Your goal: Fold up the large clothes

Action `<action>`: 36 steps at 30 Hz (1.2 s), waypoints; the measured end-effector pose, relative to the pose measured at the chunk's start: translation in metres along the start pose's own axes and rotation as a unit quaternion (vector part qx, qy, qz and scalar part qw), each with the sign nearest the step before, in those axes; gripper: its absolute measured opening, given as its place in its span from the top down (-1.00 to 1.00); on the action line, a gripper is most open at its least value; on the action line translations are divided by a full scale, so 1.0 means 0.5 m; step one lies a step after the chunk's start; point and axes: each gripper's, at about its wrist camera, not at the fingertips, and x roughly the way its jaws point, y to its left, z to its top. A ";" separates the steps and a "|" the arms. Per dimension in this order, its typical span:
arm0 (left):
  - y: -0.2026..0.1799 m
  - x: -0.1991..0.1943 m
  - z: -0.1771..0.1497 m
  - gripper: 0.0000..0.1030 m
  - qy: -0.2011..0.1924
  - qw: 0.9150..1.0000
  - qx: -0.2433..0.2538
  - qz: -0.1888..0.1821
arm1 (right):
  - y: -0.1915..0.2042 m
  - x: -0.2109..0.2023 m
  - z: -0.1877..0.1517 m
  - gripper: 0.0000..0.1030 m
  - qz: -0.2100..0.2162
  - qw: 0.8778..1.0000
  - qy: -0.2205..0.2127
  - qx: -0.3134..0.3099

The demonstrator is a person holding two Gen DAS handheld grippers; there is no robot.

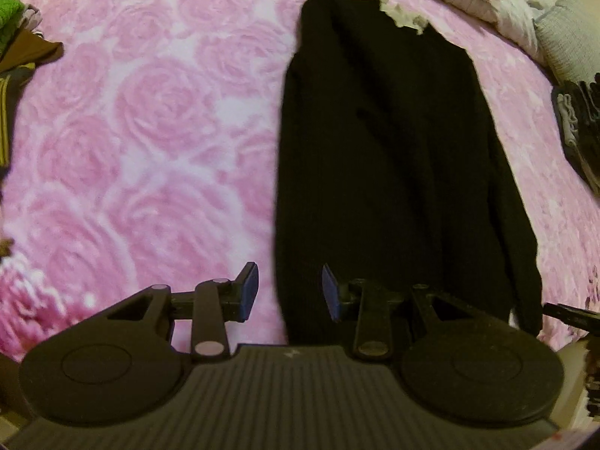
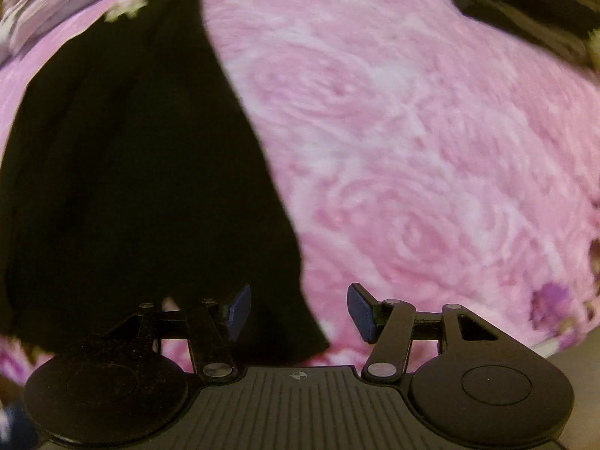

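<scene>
A black garment [image 1: 390,150] lies as a long narrow strip on the pink rose-patterned bedspread [image 1: 142,112], with a bit of white trim at its far end. My left gripper [image 1: 290,292] hangs open over the garment's near left corner; the cloth edge runs between its blue pads [image 1: 250,292], which do not press on it. In the right wrist view the same black garment [image 2: 131,168] fills the left half. My right gripper [image 2: 300,313] stands wide open above its near right corner, with nothing gripped.
Folded clothes, green and brown, are piled at the left edge [image 1: 18,37]. A dark stack of clothes [image 1: 577,123] sits at the right, seen also as a dark stack [image 2: 525,7]. Pale bedding and a grey pillow [image 1: 562,37] lie beyond the garment.
</scene>
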 end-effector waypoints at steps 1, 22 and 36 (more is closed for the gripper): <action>-0.012 0.008 -0.006 0.39 -0.003 1.000 0.000 -0.001 | -0.009 0.016 -0.002 -0.02 0.013 1.000 -0.003 0.015; -0.143 0.157 -0.065 0.87 -0.011 0.996 0.090 0.020 | -0.134 -0.101 0.101 0.90 -0.050 0.990 -0.132 -0.032; 0.338 -0.144 0.229 1.00 -0.199 0.948 -0.073 0.238 | -0.240 -0.143 0.313 0.90 -0.208 0.963 -0.171 -0.019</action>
